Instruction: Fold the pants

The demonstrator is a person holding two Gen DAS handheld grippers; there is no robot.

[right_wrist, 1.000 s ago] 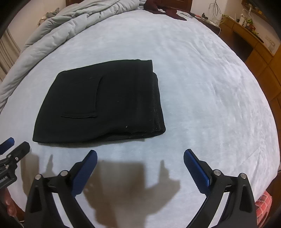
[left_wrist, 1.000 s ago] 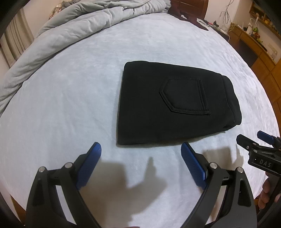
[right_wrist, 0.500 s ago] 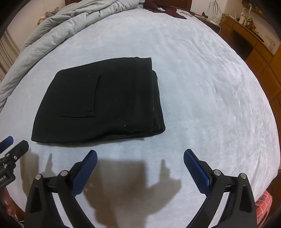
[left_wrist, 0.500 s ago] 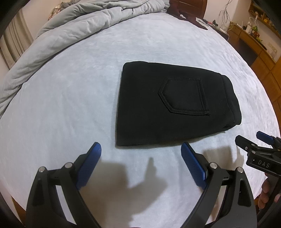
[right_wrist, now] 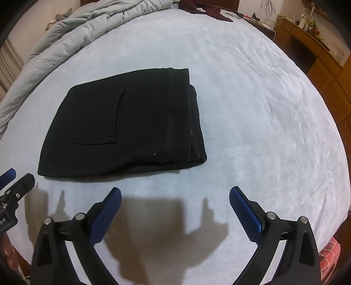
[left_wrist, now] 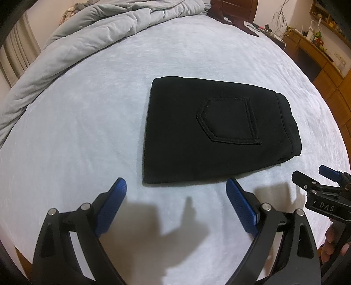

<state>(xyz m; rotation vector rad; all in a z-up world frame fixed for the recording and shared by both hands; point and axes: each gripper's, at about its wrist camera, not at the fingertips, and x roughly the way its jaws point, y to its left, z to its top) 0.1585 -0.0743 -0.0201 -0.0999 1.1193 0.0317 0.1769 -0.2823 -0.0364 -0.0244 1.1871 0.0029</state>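
Observation:
Black pants [left_wrist: 210,131] lie folded in a compact flat rectangle on the pale blue bed sheet, back pocket facing up. They also show in the right wrist view [right_wrist: 125,125], with the stacked waistband edges on their right side. My left gripper [left_wrist: 176,186] is open and empty, just in front of the pants' near edge. My right gripper [right_wrist: 175,193] is open and empty, in front of the pants' near right corner. Each gripper shows at the edge of the other's view, the right one [left_wrist: 324,188] and the left one [right_wrist: 13,186].
A rumpled grey duvet [left_wrist: 83,41] lies along the far left of the bed. A dark red garment [right_wrist: 206,8] lies at the far end. Wooden furniture [left_wrist: 324,57] stands to the right of the bed. A red checked item [right_wrist: 329,256] sits below the bed's right edge.
Almost nothing: both grippers stay open and hover in front of the folded pants, with only a slight drift of the views.

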